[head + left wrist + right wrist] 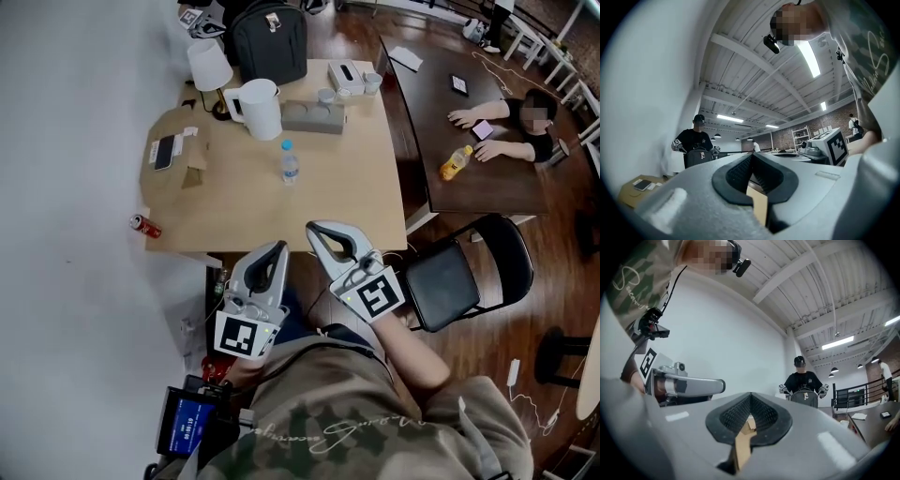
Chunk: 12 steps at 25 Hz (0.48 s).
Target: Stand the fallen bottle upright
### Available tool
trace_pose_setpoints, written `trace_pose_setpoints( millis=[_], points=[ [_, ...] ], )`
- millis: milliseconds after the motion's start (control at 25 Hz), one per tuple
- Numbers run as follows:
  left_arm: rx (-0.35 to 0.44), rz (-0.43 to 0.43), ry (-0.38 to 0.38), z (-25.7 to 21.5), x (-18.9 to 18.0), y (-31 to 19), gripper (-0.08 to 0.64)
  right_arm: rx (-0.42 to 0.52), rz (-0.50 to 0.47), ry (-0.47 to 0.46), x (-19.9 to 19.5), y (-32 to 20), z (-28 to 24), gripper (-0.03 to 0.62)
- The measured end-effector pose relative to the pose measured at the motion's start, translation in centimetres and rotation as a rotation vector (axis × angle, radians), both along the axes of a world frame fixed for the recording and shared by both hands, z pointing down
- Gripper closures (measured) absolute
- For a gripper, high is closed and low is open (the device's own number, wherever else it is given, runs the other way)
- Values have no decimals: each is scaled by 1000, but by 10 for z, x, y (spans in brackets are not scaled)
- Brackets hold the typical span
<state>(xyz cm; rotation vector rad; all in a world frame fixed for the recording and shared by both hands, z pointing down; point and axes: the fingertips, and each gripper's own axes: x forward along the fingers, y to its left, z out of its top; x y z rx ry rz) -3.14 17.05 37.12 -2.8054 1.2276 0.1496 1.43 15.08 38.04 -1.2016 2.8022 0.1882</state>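
Bottle (290, 162) upright on table (244, 202), out of sight in gripper views; left tongs (278, 247), right tongs (314, 229) closed, empty.

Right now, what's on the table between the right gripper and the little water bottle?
Nothing: in the head view, only bare table separates the right gripper from the water bottle.

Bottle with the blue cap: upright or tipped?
Upright. The bottle stands on its base on the table, cap on top.

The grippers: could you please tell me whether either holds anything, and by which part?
Nothing is held: the left gripper and right gripper are both shut and empty. The water bottle stands on the table, apart from both.
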Motion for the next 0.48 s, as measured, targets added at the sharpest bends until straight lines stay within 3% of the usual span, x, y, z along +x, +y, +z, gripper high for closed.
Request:
trace_pose_setpoints(
  millis=[480],
  points=[
    [-19, -2, -44, -13, 30, 49, 558, -44, 20, -22, 33, 47, -4, 589]
  ],
)
